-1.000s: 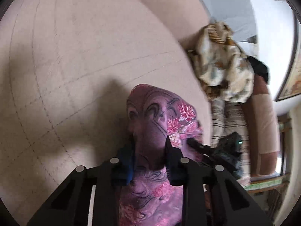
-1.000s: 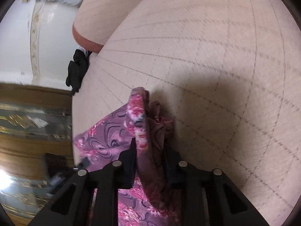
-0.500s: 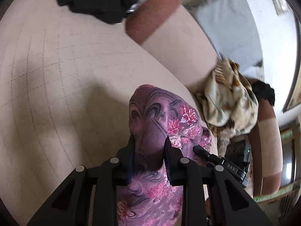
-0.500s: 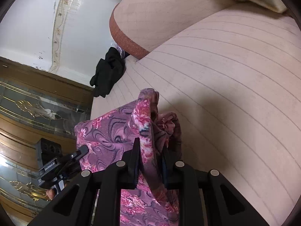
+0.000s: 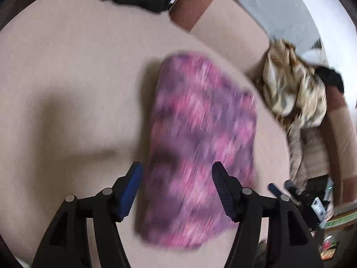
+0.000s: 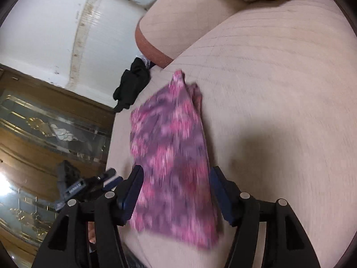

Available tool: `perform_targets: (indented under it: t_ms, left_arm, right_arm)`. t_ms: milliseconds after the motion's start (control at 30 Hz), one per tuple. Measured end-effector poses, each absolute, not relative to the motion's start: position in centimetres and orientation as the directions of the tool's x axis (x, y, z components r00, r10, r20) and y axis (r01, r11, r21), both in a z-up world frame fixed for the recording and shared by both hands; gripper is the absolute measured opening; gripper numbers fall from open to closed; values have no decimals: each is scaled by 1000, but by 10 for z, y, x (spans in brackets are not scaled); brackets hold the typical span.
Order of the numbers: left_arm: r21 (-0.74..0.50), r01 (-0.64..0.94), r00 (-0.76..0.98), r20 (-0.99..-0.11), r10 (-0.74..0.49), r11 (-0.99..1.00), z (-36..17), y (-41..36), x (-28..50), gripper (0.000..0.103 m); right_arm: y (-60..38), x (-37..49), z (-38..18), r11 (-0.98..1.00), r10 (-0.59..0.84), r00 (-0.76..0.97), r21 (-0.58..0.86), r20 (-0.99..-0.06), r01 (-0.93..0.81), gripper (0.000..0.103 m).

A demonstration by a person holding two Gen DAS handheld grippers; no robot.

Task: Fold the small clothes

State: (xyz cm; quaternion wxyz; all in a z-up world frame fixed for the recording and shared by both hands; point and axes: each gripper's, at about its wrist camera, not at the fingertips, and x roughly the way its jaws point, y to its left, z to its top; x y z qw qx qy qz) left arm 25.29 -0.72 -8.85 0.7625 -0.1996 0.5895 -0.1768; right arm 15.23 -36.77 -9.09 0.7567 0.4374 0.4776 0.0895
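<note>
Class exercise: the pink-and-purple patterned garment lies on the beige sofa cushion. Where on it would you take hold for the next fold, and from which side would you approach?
Probably grip the garment at its two near corners, one per gripper, coming from above on the near side. It lies flat and roughly rectangular on the cushion, so those corners are free edges. The left gripper and right gripper straddle it with jaws opening, pads off the cloth.

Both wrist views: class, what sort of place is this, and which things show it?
Probably a home living room: a beige sofa seat with a bolster cushion, loose clothes heaped on it, and an ornate glass-fronted wooden cabinet against a white wall.
</note>
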Motion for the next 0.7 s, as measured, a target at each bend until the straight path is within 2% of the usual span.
perform_targets:
  t_ms: [133,200,300,400,567,633,700]
  left_arm:
    - [-458,-11,233,-865,-444,889,-101,4,213,64]
    - [-459,-13,254,-861,-441,888,-98,6,201,64]
    - [-418,-18,276,-875,-397,908,-95,7,187,64]
    - [-392,-14,299,-880,-370,920,-93,6,169,67]
    - [-450,32,275,-854,-441,892,-97,-12,167,68]
    - [-471,25,285,-842,-458,882,-98,-15,173,69]
    - [-488,26,277,-835,-475,873,-103,-22,181,69]
  right_arm:
    - [-352,124,-104,626,531,487,708,-694,327,66]
    - [-347,128,-112,627,539,467,704,-701,333,57]
    - [-340,135,-123,650,521,451,680,-724,340,50]
    - [-339,134,-129,645,531,447,686,-720,338,49]
    - [-340,133,-132,577,556,471,726,-685,374,47]
    - [-335,135,-130,597,550,460,713,-697,367,39]
    - [-331,137,-127,633,538,446,693,-715,347,19]
